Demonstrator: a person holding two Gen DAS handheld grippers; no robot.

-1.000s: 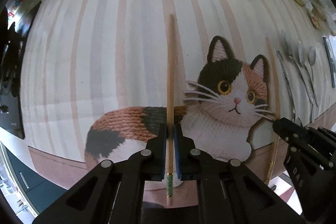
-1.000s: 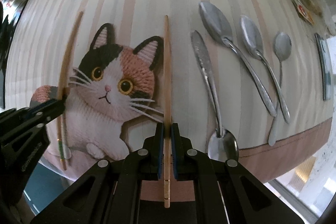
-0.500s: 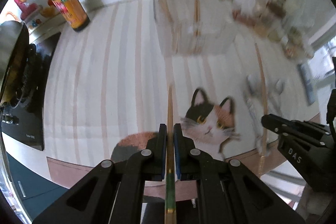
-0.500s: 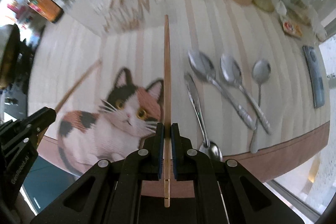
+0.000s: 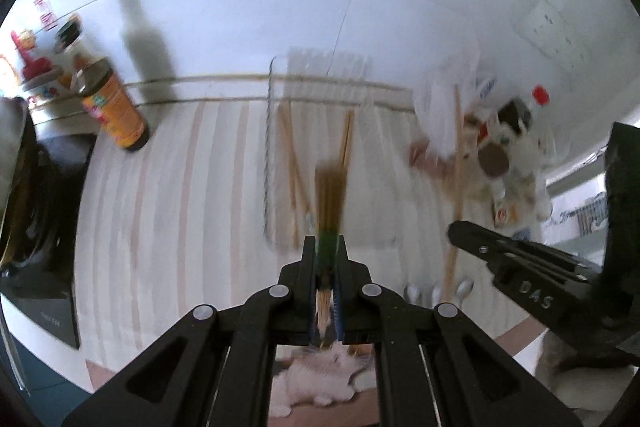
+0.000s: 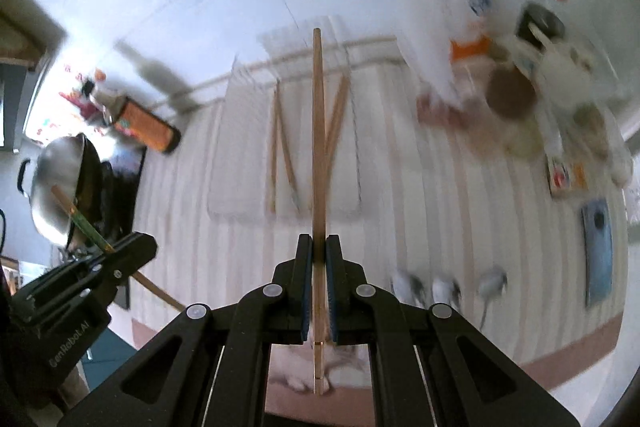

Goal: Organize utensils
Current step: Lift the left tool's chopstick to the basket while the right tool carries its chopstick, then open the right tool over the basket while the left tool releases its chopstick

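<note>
Gripping one chopstick each, both tools have their jaws nearly closed. The left tool (image 5: 326, 255) pinches a green-banded chopstick (image 5: 329, 203) that runs toward 12 o'clock, blurred. The right tool (image 6: 315, 251) clamps a plain wooden chopstick (image 6: 319, 131), also pointing to 12 o'clock. Beyond both tips on the striped worktop (image 6: 420, 211) lies a clear tray (image 6: 236, 187) holding more chopsticks (image 6: 276, 143). Three spoons (image 6: 440, 289) lie at 3 o'clock of the right tool.
</note>
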